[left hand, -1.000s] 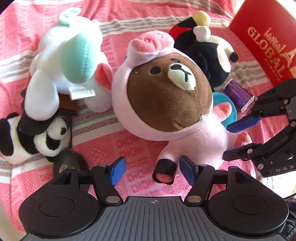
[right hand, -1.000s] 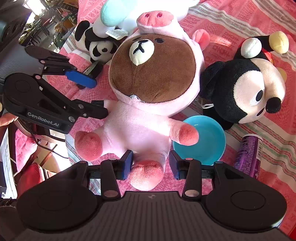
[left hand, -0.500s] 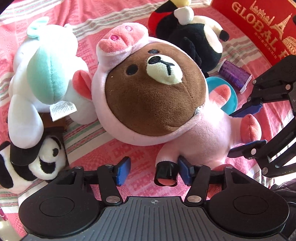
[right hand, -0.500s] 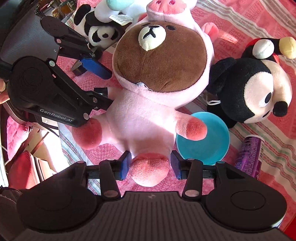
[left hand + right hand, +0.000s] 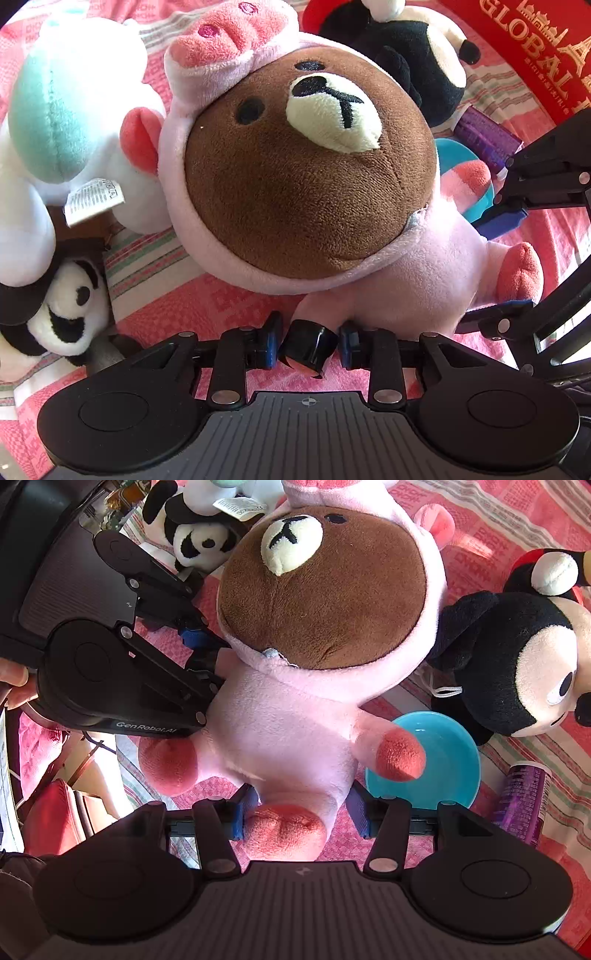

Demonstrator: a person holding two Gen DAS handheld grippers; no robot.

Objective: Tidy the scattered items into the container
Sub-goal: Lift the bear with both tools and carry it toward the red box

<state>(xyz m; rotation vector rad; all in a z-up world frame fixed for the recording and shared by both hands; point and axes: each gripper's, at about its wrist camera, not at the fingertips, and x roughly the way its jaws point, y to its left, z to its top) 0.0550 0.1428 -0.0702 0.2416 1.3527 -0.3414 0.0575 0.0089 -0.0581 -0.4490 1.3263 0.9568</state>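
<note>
A big brown-faced bear plush in a pink pig suit [image 5: 306, 177] lies on its back on the pink cloth. My left gripper [image 5: 308, 345] is shut on its arm, whose dark tip [image 5: 308, 347] sits between the blue pads. My right gripper [image 5: 301, 818] has its jaws around the bear's foot [image 5: 284, 830]; the left pad touches it and the right pad stands a little off. The bear also fills the right wrist view [image 5: 317, 602], with the left gripper [image 5: 201, 653] at its left side. The red box [image 5: 535, 51] stands at the upper right.
Around the bear lie a white and mint plush [image 5: 59, 122], a panda plush [image 5: 62, 310], a Mickey Mouse plush [image 5: 517, 657], a blue bowl [image 5: 443, 771] and a purple bottle [image 5: 522, 797]. The person's hand [image 5: 13, 685] and a red bag [image 5: 51, 816] show beyond the cloth's left edge.
My left gripper has moved in on the bear and shut on its arm. The bear has come closer and looms larger in both views. The right gripper stays around the foot.
</note>
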